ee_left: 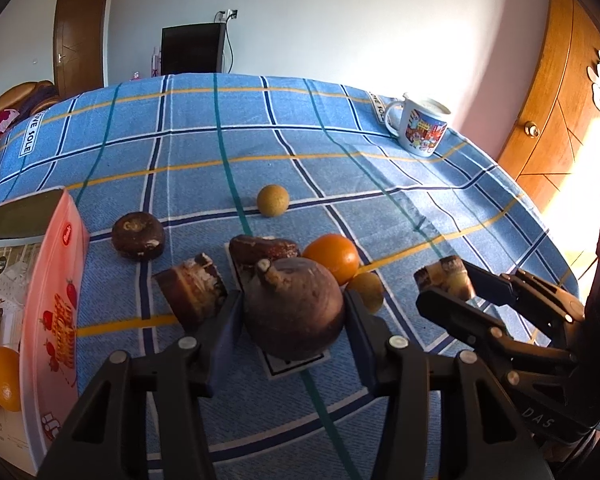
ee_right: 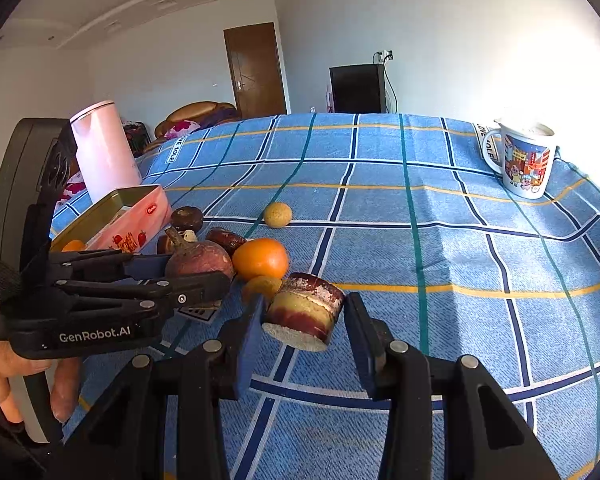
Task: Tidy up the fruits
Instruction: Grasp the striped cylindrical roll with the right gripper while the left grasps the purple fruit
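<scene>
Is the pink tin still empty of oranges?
No: in the left wrist view, oranges already lie inside the open pink tin at the left edge of the table.

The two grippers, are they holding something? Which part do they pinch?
The left gripper pinches the round dark fruit by its two sides. The right gripper straddles the cut fruit chunk, but whether both pads touch it cannot be told.

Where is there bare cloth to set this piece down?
Bare tablecloth lies right of the orange, out to the mug, and behind the lone tan fruit. It is crowded leftward: the dark pieces, the left gripper and the pink tin.
</scene>
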Tool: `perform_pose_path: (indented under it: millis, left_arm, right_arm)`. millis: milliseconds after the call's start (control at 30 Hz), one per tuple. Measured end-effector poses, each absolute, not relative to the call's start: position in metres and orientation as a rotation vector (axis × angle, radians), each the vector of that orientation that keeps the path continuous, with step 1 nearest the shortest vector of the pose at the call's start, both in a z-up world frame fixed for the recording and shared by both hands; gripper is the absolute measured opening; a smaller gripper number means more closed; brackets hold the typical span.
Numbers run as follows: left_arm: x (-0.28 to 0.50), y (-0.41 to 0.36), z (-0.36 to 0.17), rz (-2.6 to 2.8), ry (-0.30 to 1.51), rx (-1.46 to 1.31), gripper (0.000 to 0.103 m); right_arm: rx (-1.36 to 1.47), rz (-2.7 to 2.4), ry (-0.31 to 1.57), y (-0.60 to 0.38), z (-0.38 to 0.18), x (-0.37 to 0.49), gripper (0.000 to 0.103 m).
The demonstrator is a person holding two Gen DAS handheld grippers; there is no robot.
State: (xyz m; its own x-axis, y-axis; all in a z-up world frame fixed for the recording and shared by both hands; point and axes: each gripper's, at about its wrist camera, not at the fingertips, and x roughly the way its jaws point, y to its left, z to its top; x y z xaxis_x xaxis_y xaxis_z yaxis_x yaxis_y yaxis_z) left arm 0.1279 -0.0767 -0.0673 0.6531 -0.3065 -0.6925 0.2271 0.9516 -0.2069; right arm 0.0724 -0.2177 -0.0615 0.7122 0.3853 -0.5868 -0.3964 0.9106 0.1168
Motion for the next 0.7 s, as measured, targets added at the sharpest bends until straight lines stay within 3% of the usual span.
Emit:
perform_pose_path:
  millis: [700]
  left_arm:
    - [0.092, -0.076, -0.039, -0.239, 0.563, -0.048, 0.052]
  right_arm:
    - [-0.029, 0.435, 0.474, -0.221, -0.049, 0.047, 0.043]
